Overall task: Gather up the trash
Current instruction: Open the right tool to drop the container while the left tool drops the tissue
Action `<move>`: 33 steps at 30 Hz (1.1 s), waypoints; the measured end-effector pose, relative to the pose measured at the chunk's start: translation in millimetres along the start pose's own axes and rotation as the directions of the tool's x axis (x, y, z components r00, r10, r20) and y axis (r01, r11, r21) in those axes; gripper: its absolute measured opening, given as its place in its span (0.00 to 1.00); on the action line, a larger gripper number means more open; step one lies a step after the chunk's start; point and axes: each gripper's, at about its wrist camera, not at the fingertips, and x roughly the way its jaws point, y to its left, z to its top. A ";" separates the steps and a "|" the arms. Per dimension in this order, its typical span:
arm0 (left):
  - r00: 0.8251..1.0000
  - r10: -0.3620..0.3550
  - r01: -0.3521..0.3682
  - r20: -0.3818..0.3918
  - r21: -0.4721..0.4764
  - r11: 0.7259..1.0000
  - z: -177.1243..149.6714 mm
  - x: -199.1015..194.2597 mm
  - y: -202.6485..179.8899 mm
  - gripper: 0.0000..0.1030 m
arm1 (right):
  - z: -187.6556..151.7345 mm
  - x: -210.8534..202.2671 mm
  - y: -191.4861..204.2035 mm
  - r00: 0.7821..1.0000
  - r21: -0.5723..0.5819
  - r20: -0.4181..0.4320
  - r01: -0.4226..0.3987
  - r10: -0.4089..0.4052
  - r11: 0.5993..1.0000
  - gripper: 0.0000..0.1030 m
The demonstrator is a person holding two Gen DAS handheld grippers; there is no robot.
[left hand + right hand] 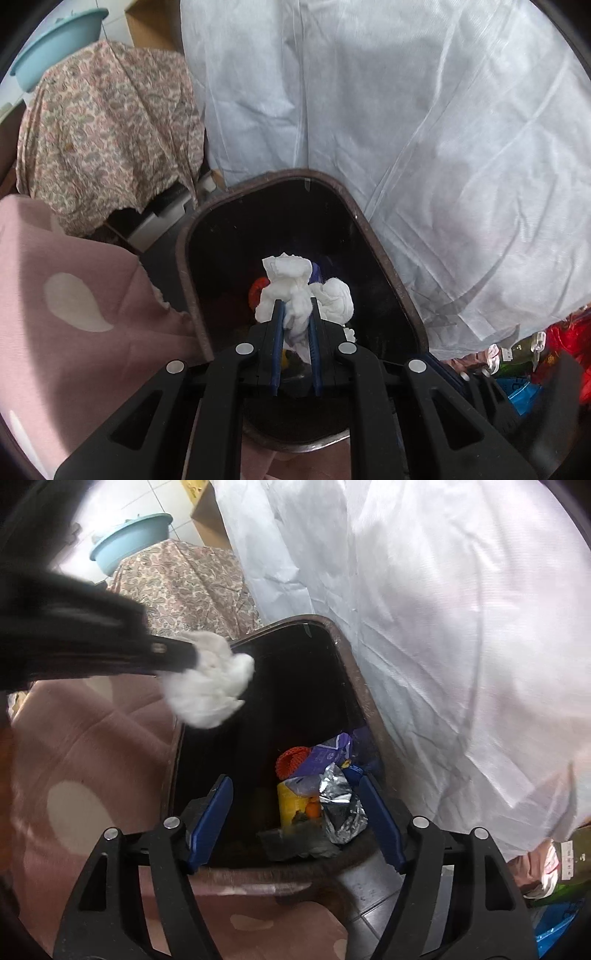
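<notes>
A dark brown trash bin (201,306) stands open on the floor. My left gripper (295,306) is shut on a crumpled white tissue (291,280) and holds it over the bin's mouth. In the right wrist view the left gripper (188,657) comes in from the left with the tissue (210,686) above the bin's left rim (177,753). My right gripper (295,779) is open and empty above the bin's near edge. Inside the bin lie a silver foil wrapper (340,801), a yellow pack (291,805), an orange net (291,762) and a purple wrapper (328,753).
A pink cloth (74,295) covers a surface left of the bin. A white sheet (406,129) hangs behind and to the right. A floral cloth (107,125) and a blue basin (55,40) are at the back left. Red and blue clutter (554,354) lies at the right.
</notes>
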 end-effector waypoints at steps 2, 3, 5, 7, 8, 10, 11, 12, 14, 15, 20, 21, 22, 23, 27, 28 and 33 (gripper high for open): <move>1.000 0.007 -0.007 -0.012 0.000 1.000 0.5 7.1 -2.4 0.13 | -4.1 -8.5 -3.0 1.000 -0.006 0.010 0.002 -0.002 1.000 0.71; 1.000 0.011 -0.011 -0.020 0.004 1.000 0.3 10.9 -4.1 0.13 | -6.7 -14.3 -5.0 1.000 -0.009 0.019 0.005 -0.005 1.000 0.72; 0.999 0.015 -0.015 -0.033 0.011 1.000 -0.2 17.4 -6.7 0.13 | -10.1 -21.2 -8.4 0.999 -0.013 0.031 0.009 -0.008 1.000 0.73; 0.999 0.018 -0.017 -0.045 0.020 1.000 -1.0 23.5 -9.6 0.13 | -15.4 -31.0 -10.9 0.999 -0.021 0.043 0.019 -0.018 1.000 0.74; 0.999 0.015 -0.014 -0.049 0.022 1.000 -1.2 24.9 -10.3 0.13 | -17.3 -34.3 -11.5 0.999 -0.026 0.048 0.022 -0.021 0.999 0.74; 0.998 0.019 -0.018 -0.056 0.026 1.000 -1.9 28.9 -12.1 0.13 | -21.3 -40.7 -11.4 0.998 -0.041 0.058 0.039 -0.036 0.998 0.75; 0.998 0.025 -0.024 -0.057 0.028 0.999 -1.8 30.8 -12.6 0.16 | -23.3 -43.4 -11.0 0.997 -0.045 0.062 0.044 -0.041 0.998 0.76; 0.998 0.026 -0.024 -0.061 0.030 0.999 -1.4 33.2 -13.0 0.20 | -26.0 -47.0 -11.0 0.997 -0.047 0.066 0.047 -0.044 0.998 0.77; 0.998 0.032 -0.030 -0.063 0.031 0.999 -1.4 35.3 -13.9 0.35 | -31.6 -54.3 -10.4 0.996 -0.049 0.070 0.052 -0.049 0.997 0.79; 0.998 0.039 -0.037 -0.057 0.028 0.999 -1.1 35.5 -14.1 0.48 | -34.0 -57.5 -9.8 0.996 -0.053 0.076 0.054 -0.050 0.997 0.79; 0.997 0.060 -0.059 -0.039 0.044 0.997 -0.4 34.7 -17.8 0.58 | -45.8 -71.1 -8.3 0.994 -0.065 0.095 0.069 -0.063 0.995 0.81; 0.998 0.064 -0.062 -0.030 0.052 0.997 -0.3 32.7 -18.0 0.58 | -47.2 -72.7 -7.7 0.993 -0.066 0.097 0.071 -0.065 0.995 0.81; 0.998 0.066 -0.065 -0.017 0.062 0.996 -0.5 29.3 -18.8 0.58 | -48.8 -74.9 -7.4 0.993 -0.067 0.101 0.075 -0.068 0.995 0.81; 0.998 0.068 -0.067 -0.004 0.070 0.995 -0.9 25.9 -19.9 0.60 | -50.6 -78.5 -7.5 0.992 -0.066 0.107 0.078 -0.071 0.995 0.81; 0.997 0.043 -0.050 0.070 0.108 0.993 -4.2 0.2 -25.8 0.66 | -55.0 -92.5 -5.7 0.986 -0.068 0.138 0.105 -0.095 0.992 0.82; 0.994 0.036 -0.049 0.102 0.124 0.991 -6.5 -11.5 -27.7 0.67 | -57.1 -96.3 -5.6 0.984 -0.070 0.145 0.114 -0.103 0.991 0.83; 0.970 -0.015 -0.027 0.241 0.169 0.985 -24.8 -69.0 -28.9 0.80 | -66.8 -116.8 -4.5 0.975 -0.078 0.170 0.156 -0.142 0.985 0.86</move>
